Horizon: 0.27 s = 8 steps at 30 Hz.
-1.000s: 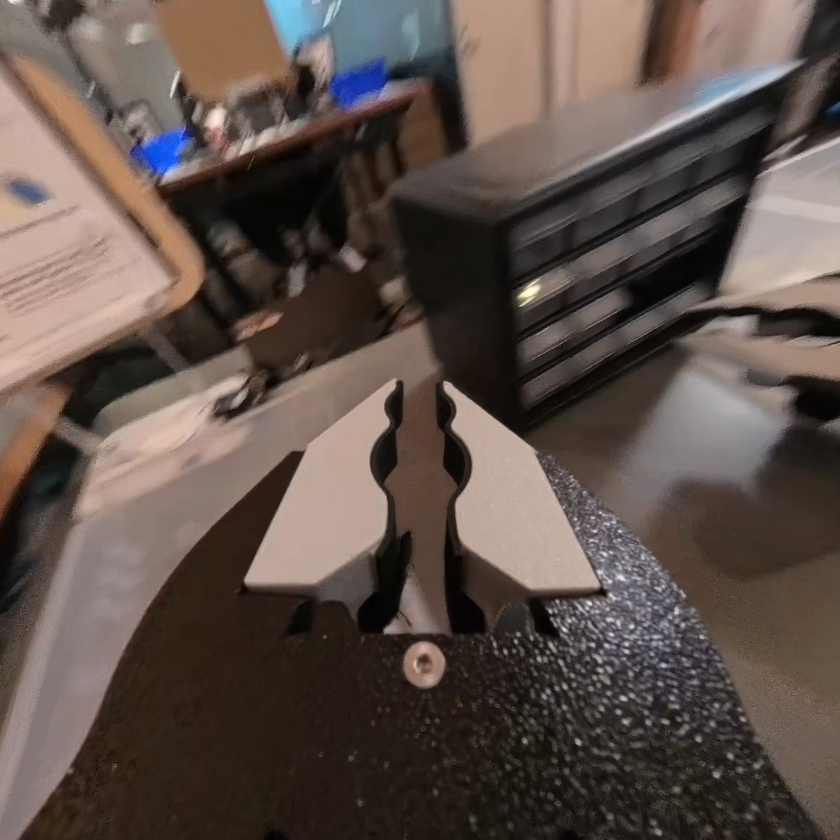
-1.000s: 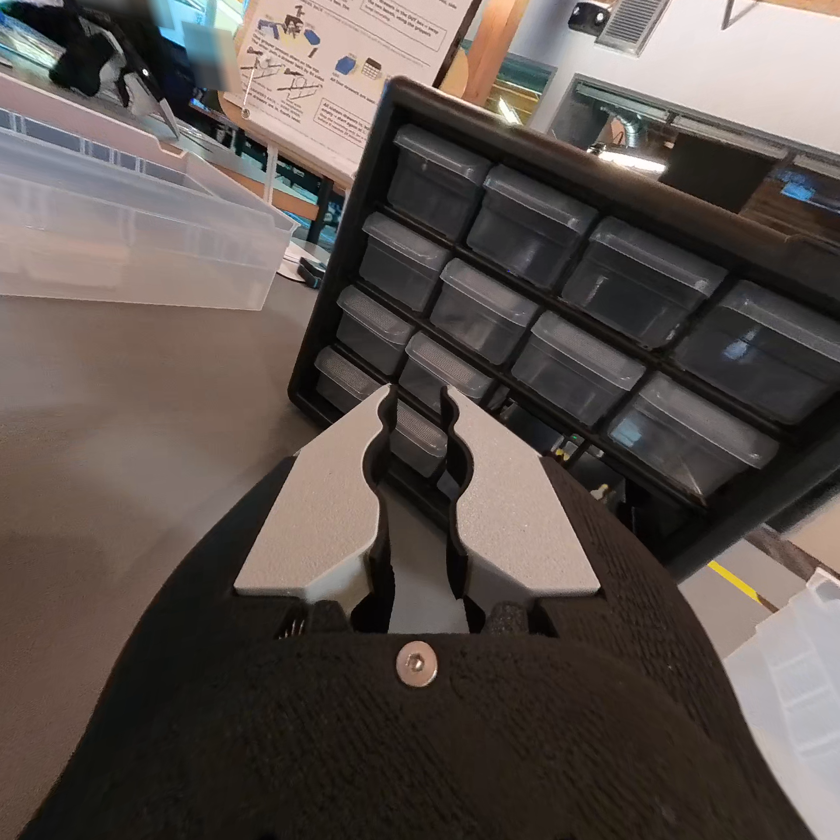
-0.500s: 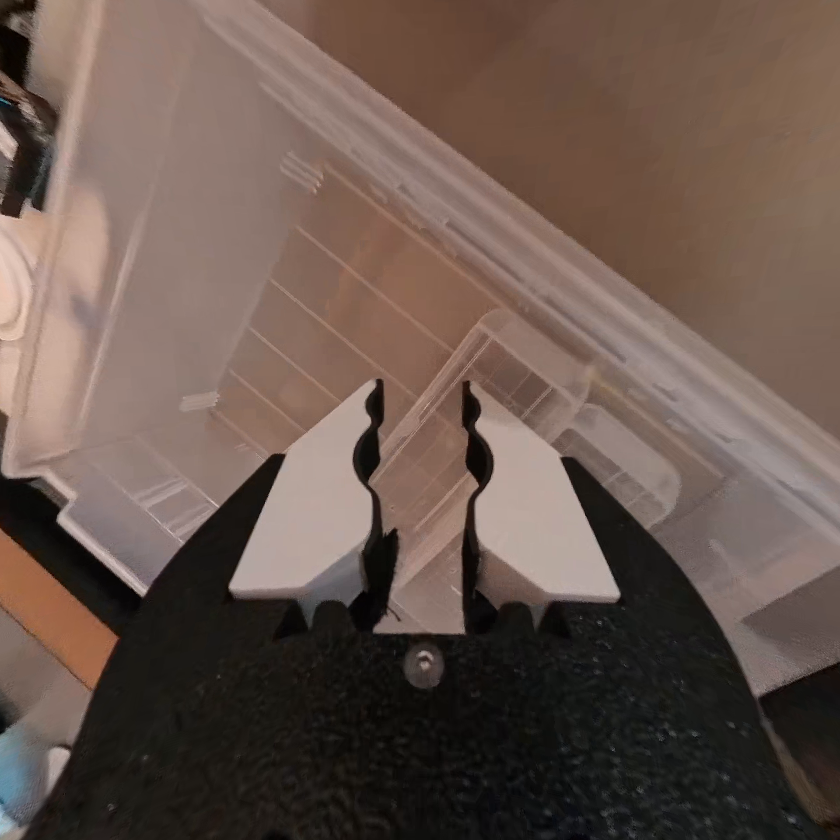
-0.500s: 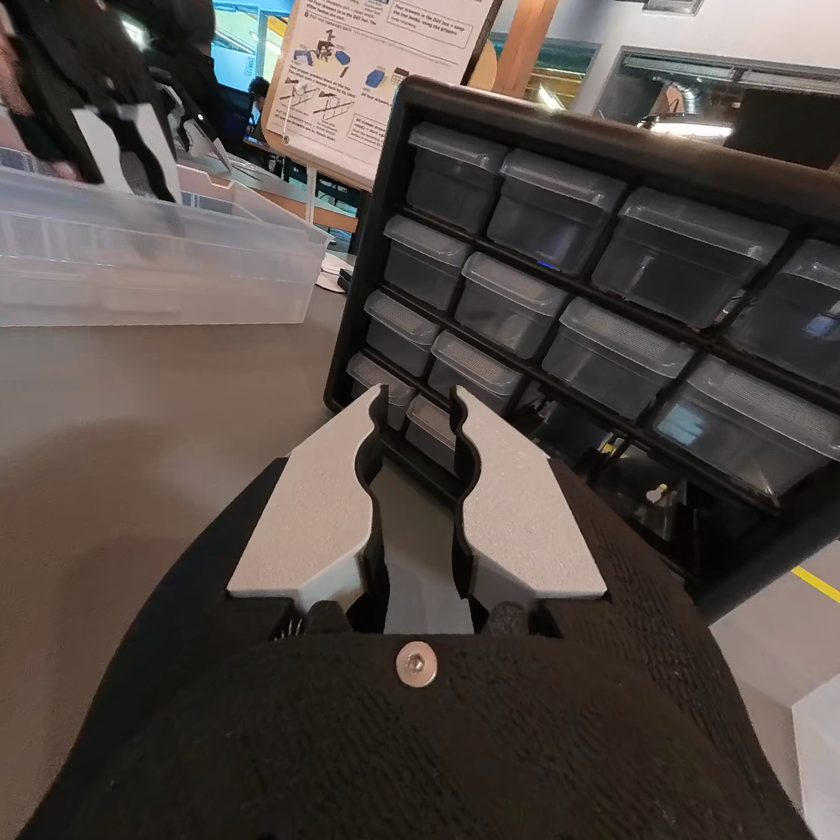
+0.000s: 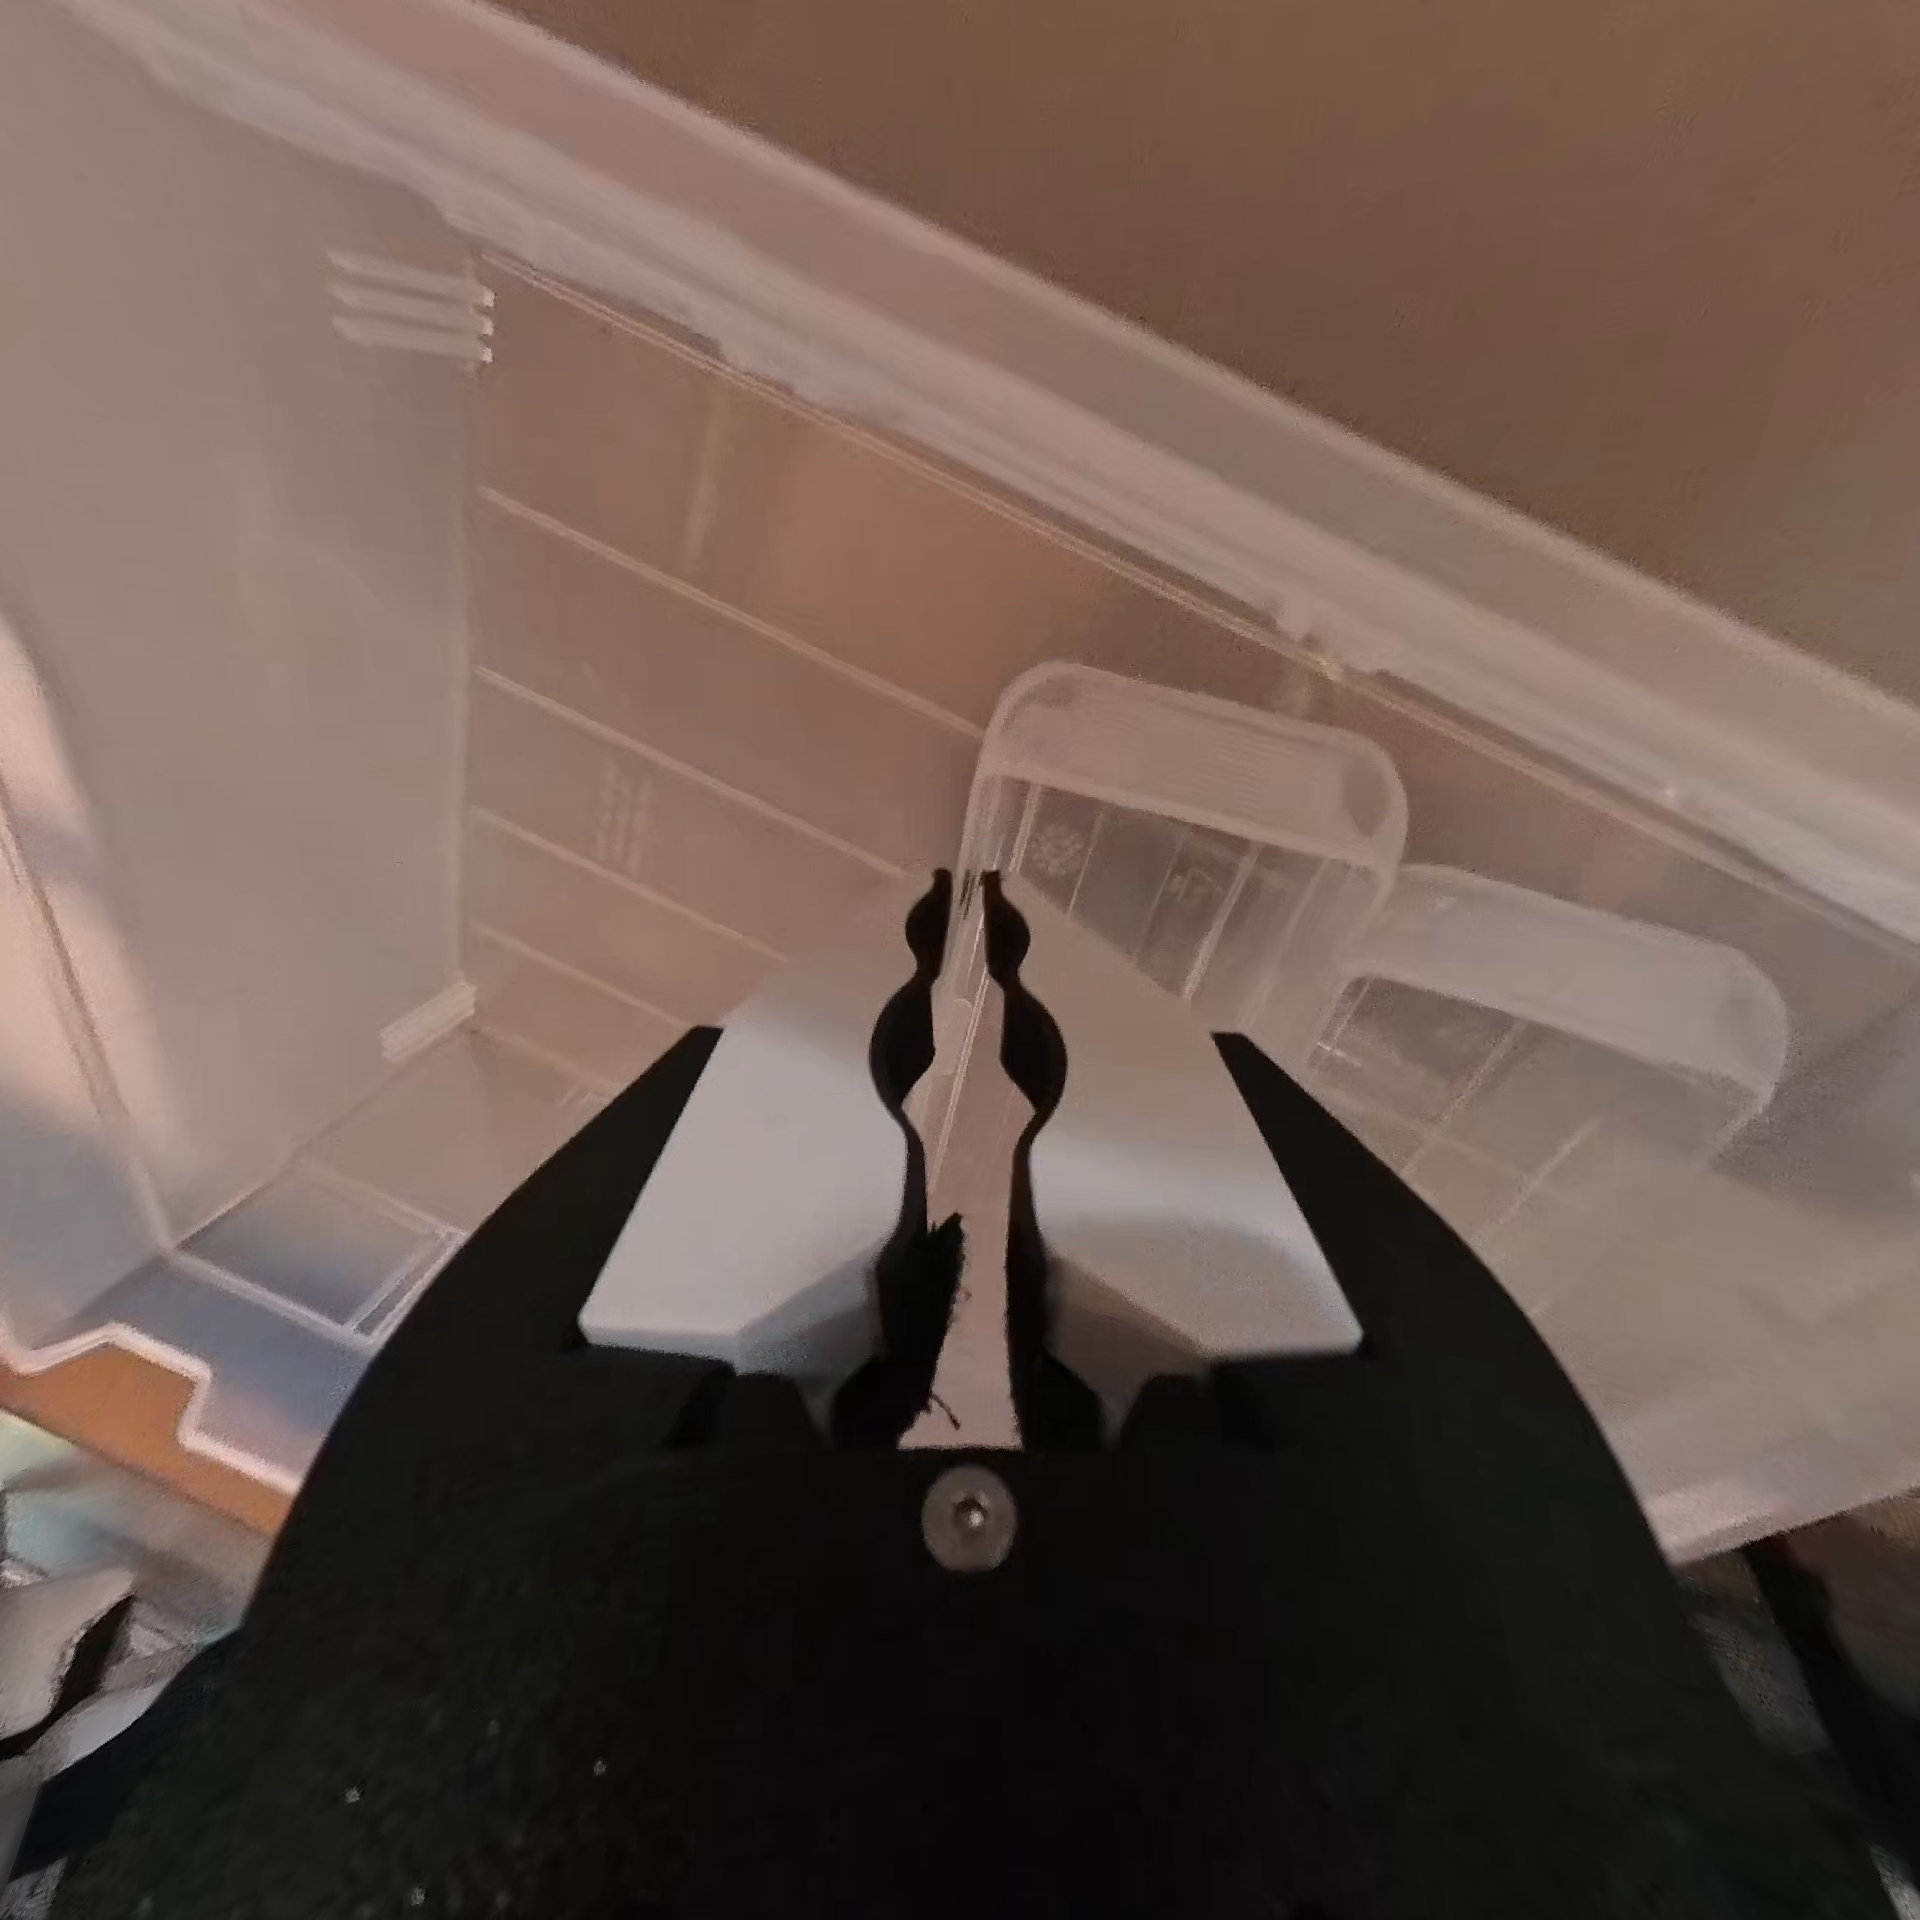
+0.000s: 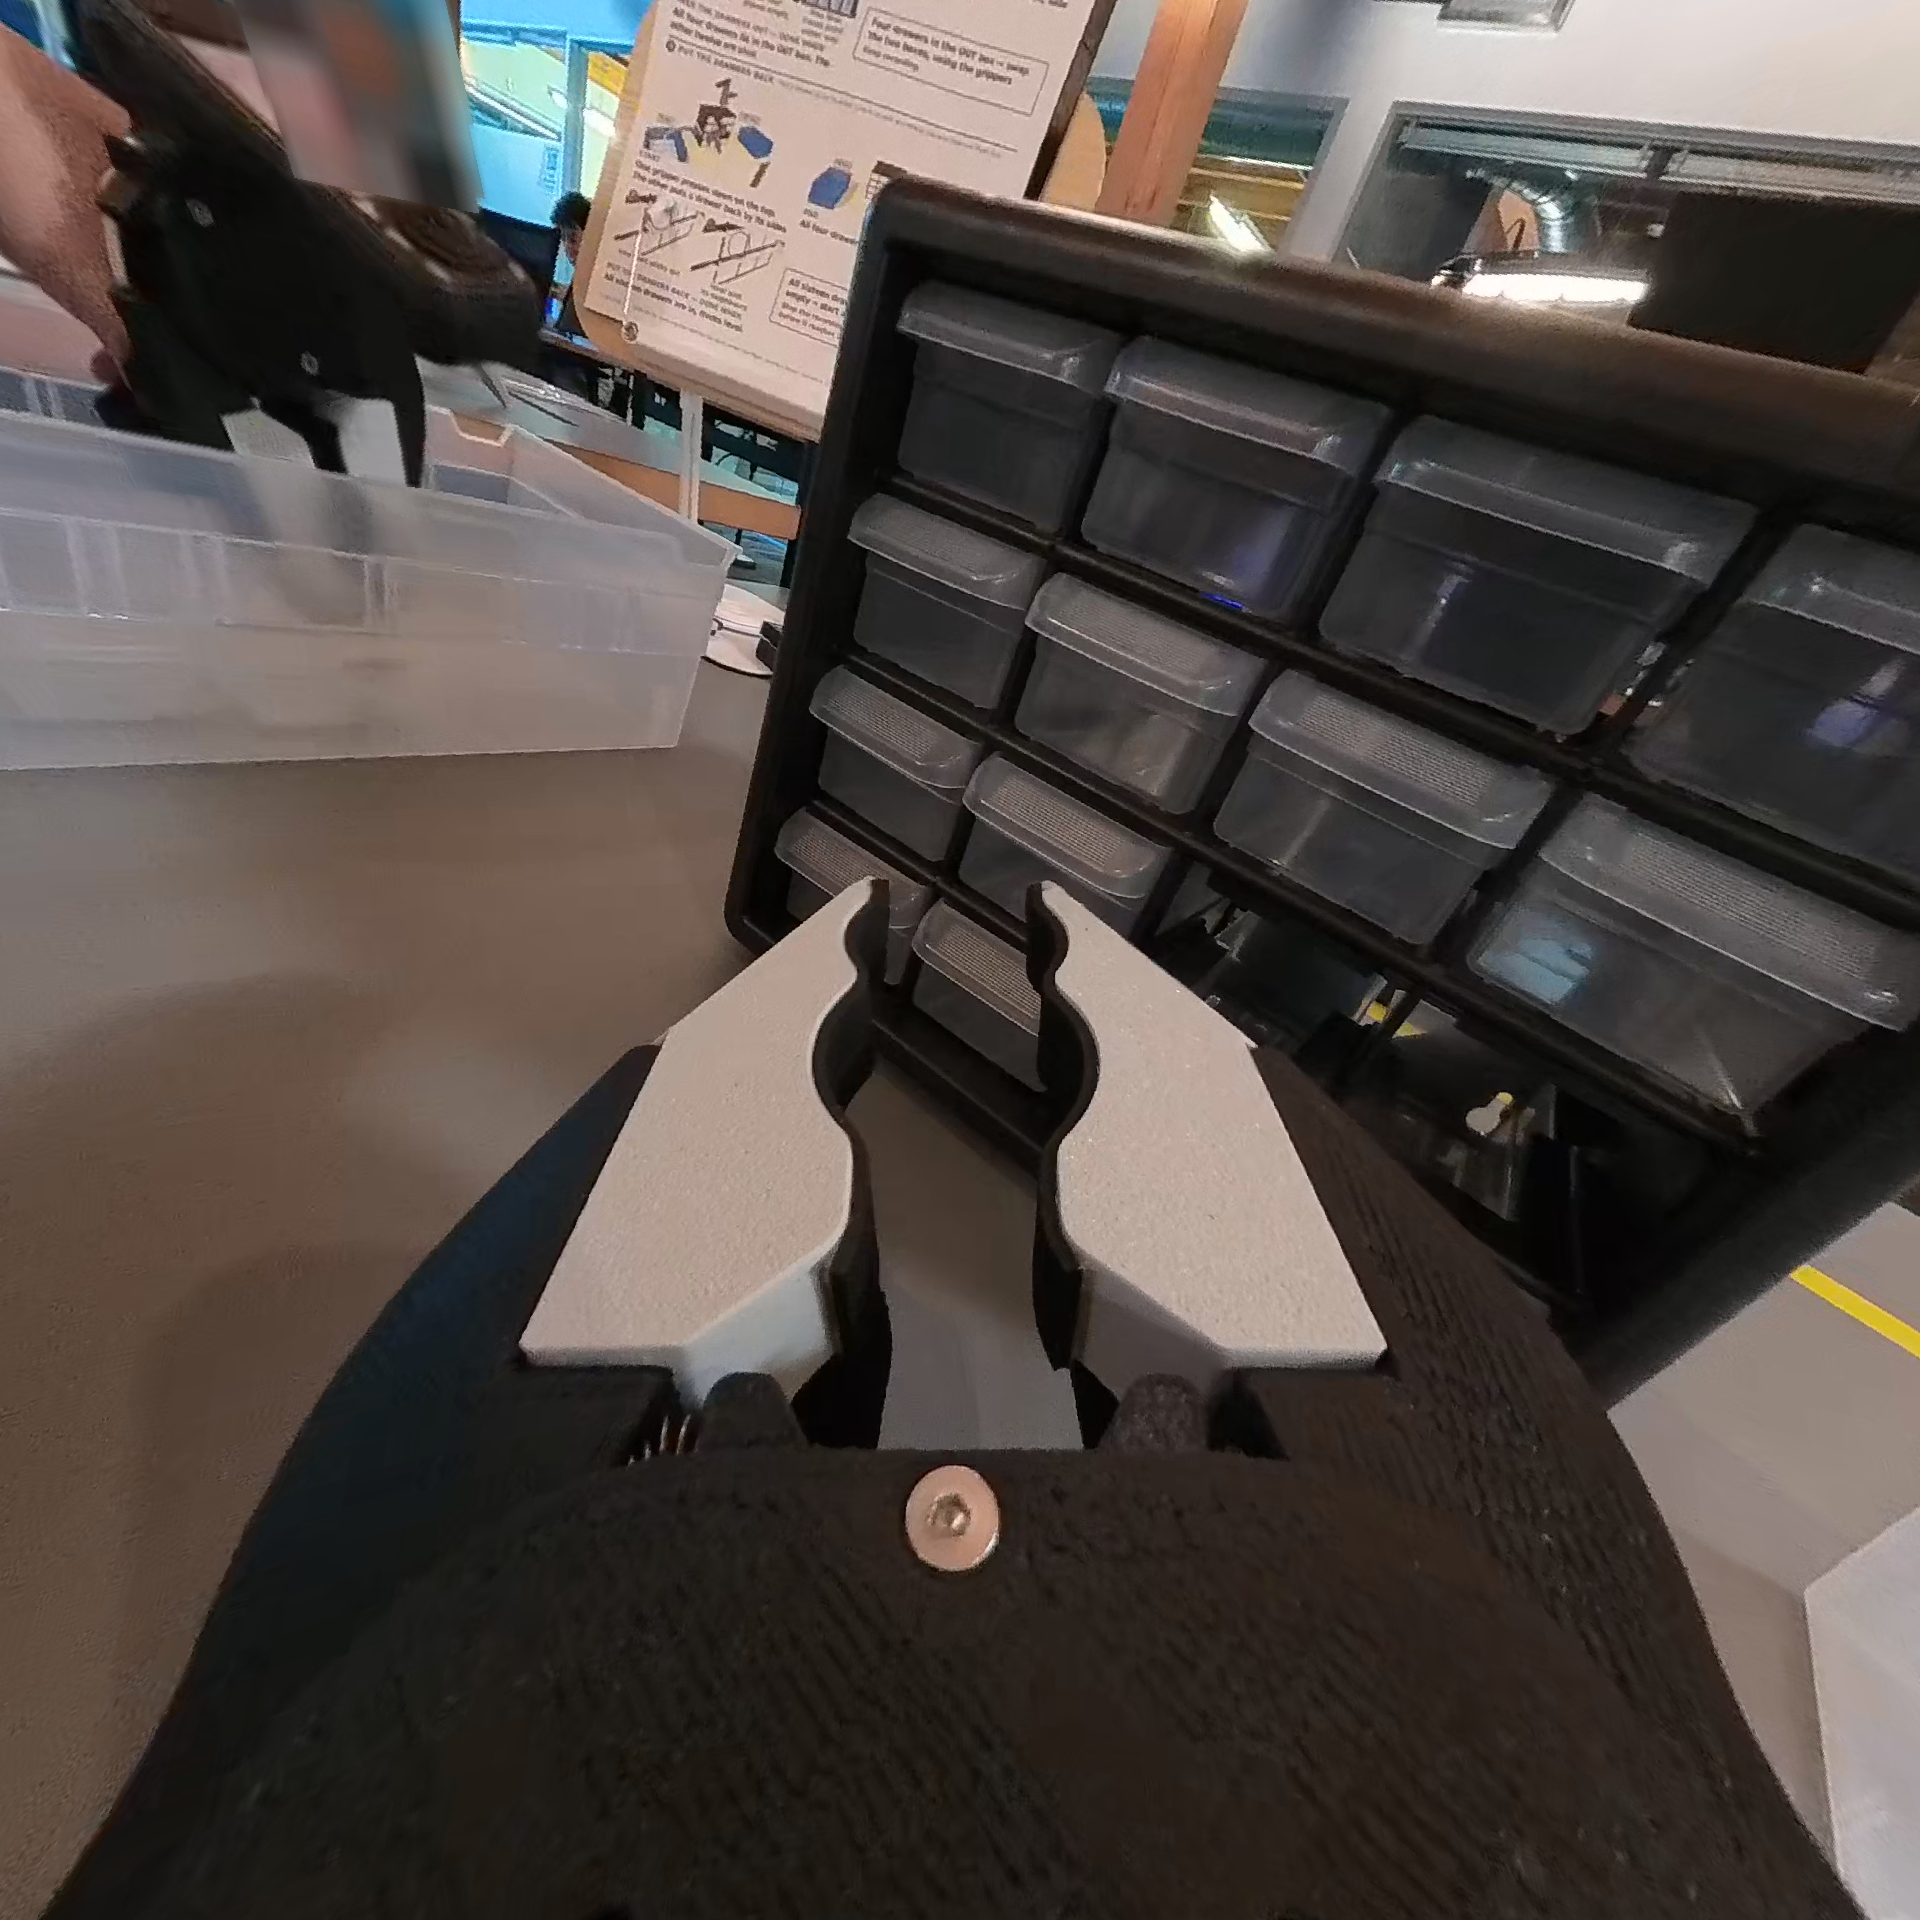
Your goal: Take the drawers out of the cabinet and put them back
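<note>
Left wrist view: jaws of left gripper [image 5: 964, 883] clamped on clear drawer [image 5: 1174, 831] wall inside bin [image 5: 727, 343], likely for return. Right gripper [image 6: 956, 904] jaws apart, waiting before cabinet [image 6: 1299, 312].

Grey table [image 6: 312, 1039] bears black cabinet [image 6: 1039, 239], clear bin [image 6: 343, 665].

The bin [image 5: 312, 727] is blurred; the cabinet [image 6: 1351, 312] runs off-frame.

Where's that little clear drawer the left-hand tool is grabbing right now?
In the left wrist view, the clear drawer lies inside the big translucent bin, just right of centre, its side wall pinched by the left gripper, a second drawer beside it.
</note>
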Available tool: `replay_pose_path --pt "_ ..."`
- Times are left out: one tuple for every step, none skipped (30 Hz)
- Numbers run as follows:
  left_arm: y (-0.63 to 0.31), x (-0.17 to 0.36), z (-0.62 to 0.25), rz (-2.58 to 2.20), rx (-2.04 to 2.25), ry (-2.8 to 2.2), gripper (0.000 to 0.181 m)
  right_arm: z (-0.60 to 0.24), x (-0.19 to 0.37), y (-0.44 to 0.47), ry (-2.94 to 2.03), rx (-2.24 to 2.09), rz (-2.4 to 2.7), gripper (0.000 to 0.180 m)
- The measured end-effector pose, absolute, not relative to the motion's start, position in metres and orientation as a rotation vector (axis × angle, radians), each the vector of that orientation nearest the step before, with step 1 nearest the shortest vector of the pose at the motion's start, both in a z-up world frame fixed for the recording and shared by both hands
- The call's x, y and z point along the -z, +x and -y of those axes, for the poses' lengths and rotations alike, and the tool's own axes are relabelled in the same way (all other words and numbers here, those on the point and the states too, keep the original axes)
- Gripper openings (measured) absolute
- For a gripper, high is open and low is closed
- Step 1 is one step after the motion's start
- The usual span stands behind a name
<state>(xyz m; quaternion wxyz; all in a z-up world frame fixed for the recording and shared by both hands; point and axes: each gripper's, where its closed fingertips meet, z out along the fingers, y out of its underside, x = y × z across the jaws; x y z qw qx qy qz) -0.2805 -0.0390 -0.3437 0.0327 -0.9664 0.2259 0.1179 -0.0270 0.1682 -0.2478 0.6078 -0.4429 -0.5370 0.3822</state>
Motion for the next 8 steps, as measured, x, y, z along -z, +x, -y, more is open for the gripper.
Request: replay_pose_path --pt "-0.281 0.339 0.04 -0.704 -0.373 -2.967 0.0 -0.169 0.247 -0.026 -1.024 -0.886 1.235 0.025" --pt "-0.285 0.331 0.039 -0.702 -0.425 -2.943 0.0 -0.169 0.246 -0.026 -1.026 -0.889 1.227 0.025" --pt "-0.29 0.32 0.038 -0.698 -0.486 -2.919 0.0 -0.171 0.245 -0.025 -1.028 -0.89 1.217 0.024" --pt "-0.293 0.308 0.038 -0.684 -0.534 -2.896 0.0 -0.172 0.244 -0.024 -1.03 -0.892 1.206 0.024" --pt "-0.296 0.293 0.037 -0.663 -0.605 -2.868 0.0 -0.173 0.243 -0.023 -1.032 -0.893 1.195 0.024" --pt "-0.299 0.277 0.036 -0.643 -0.684 -2.84 0.0 -0.174 0.242 -0.022 -1.032 -0.895 1.184 0.024" --pt "-0.299 0.26 0.034 -0.64 -0.753 -2.81 0.0 -0.175 0.24 -0.02 -1.031 -0.898 1.172 0.024" --pt "-0.296 0.241 0.031 -0.655 -0.824 -2.772 0.0 -0.176 0.239 -0.019 -1.03 -0.9 1.158 0.024"
